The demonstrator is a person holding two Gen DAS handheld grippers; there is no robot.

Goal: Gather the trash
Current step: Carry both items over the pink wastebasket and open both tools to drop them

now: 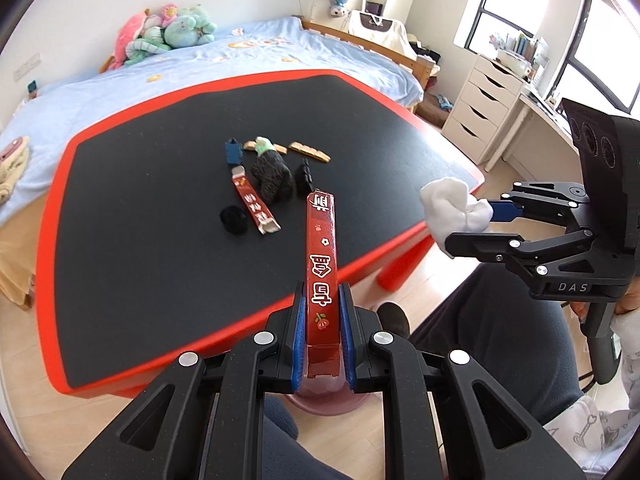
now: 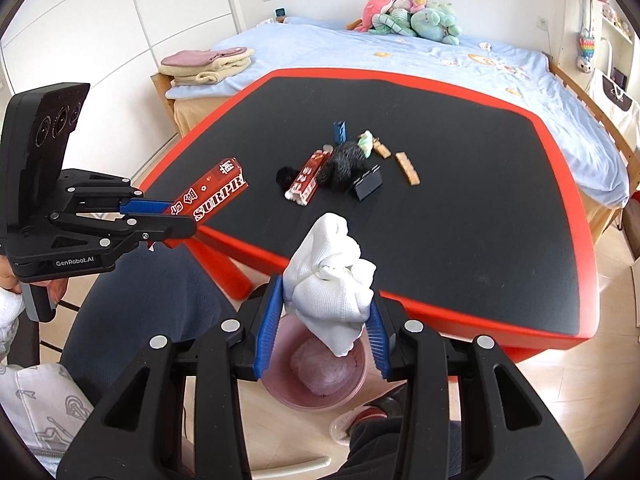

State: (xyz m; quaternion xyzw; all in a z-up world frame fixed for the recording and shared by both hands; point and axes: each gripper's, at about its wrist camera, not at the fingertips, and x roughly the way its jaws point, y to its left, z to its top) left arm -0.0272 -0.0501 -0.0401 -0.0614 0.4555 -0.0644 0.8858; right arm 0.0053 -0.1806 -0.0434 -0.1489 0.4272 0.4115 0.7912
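Evidently both hands were loaded and poised over the pink bin (image 2: 316, 376) on the floor below the table's near edge: the left gripper (image 1: 323, 332) pinched a long red carton (image 1: 321, 264) between its blue pads, and the right gripper (image 2: 324, 320) pinched a crumpled white tissue wad (image 2: 332, 280), which hung directly above the bin's mouth. Judged the step in hand to be the drop; best done by centring each load over the opening before letting the jaws part, the carton tipped end-down so its length cleared the rim. The tissue looked soft, waffle-textured and light, so it might cling to a pad and want a small shake. The carton was glossy, rigid, square-sectioned, printed with white characters. The bin was translucent plastic, round, with something pale already inside. On the black matte table (image 1: 120, 248) with its red border more litter lay clustered: a red torn wrapper (image 1: 253, 207), a black fuzzy lump (image 1: 271, 178), a small black pompom-like ball (image 1: 233, 219), a black binder clip (image 2: 367, 186), a blue clip (image 1: 233, 151), a tan wafer-like strip (image 1: 310, 151)
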